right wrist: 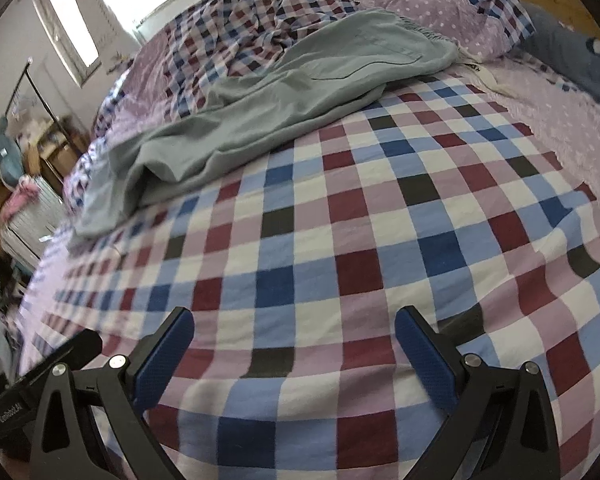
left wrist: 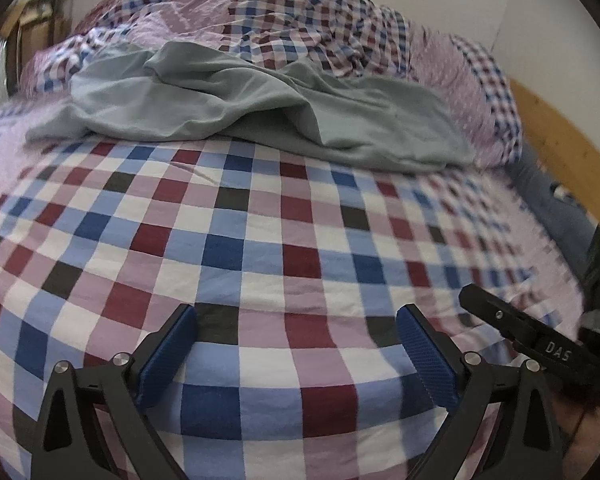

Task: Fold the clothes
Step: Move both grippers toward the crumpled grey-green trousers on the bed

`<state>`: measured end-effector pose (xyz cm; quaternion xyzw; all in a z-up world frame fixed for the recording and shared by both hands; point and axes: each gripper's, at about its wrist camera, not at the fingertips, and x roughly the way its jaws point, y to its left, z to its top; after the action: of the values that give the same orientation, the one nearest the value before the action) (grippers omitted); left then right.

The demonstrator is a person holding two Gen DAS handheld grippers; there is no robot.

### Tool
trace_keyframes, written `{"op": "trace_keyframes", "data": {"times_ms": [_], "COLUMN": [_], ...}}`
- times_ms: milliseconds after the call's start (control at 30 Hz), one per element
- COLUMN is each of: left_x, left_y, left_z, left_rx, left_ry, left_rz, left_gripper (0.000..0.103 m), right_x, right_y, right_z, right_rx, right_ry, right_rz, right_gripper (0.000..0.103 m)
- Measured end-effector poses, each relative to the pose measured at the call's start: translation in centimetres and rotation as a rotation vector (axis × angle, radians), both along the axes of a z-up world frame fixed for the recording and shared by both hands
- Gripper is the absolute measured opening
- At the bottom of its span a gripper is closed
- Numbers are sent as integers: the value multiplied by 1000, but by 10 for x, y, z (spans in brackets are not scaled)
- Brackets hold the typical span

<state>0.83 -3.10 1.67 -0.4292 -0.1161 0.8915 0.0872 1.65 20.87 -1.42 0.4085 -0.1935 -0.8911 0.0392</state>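
Garment: we see one pale green piece of clothing (left wrist: 236,96) lying rumpled on the far half of the bed, partly riding up onto the bunched duvet (left wrist: 300,12) behind it.
Direction: it lies straight ahead of both our tools, well apart from them, with a wide stretch of bare checked sheet (left wrist: 260,240) between.
Long axis: it runs across our line of reach, side to side, not toward us.
Left gripper (left wrist: 296,352): jaws wide apart, holding nothing, low over the near sheet.
Right gripper (right wrist: 294,354): jaws wide apart too, empty, at the same near edge.
Nearer hand: we judge neither clearly closer; the right end of the garment falls to our right tool, the left end to our left.
Right view only: a gathered elastic waistband (right wrist: 416,26) and a stitched pocket line at the right end, so we read these as trousers or shorts.
Left view only: the other tool's black body (left wrist: 540,344) just beside ours.
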Motion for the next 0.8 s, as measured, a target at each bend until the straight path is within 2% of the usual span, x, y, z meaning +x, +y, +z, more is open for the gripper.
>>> {"op": "trace_keyframes", "data": {"times_ms": [67, 167, 300, 433, 533, 800], "left_x": [1, 1, -2, -6, -8, -13], "left_y": [-3, -6, -9, -13, -18, -43], "left_z": [2, 5, 7, 7, 9, 12], "left_rx": [45, 101, 109, 105, 119, 187], "left_ry": [4, 17, 23, 10, 9, -19], "left_rz": [-39, -43, -42, -27, -19, 40], "left_gripper": [99, 99, 99, 99, 99, 99], "right_x": [0, 0, -2, -4, -6, -17], "right_y": [1, 0, 1, 1, -4, -28], "right_z": [2, 3, 4, 3, 4, 3], "right_rx": [-38, -60, -85, -77, -36, 128], "right_ry": [17, 27, 37, 30, 27, 22], "right_rz": [5, 9, 15, 18, 30, 95], "right_gripper": [103, 103, 102, 93, 87, 85]}}
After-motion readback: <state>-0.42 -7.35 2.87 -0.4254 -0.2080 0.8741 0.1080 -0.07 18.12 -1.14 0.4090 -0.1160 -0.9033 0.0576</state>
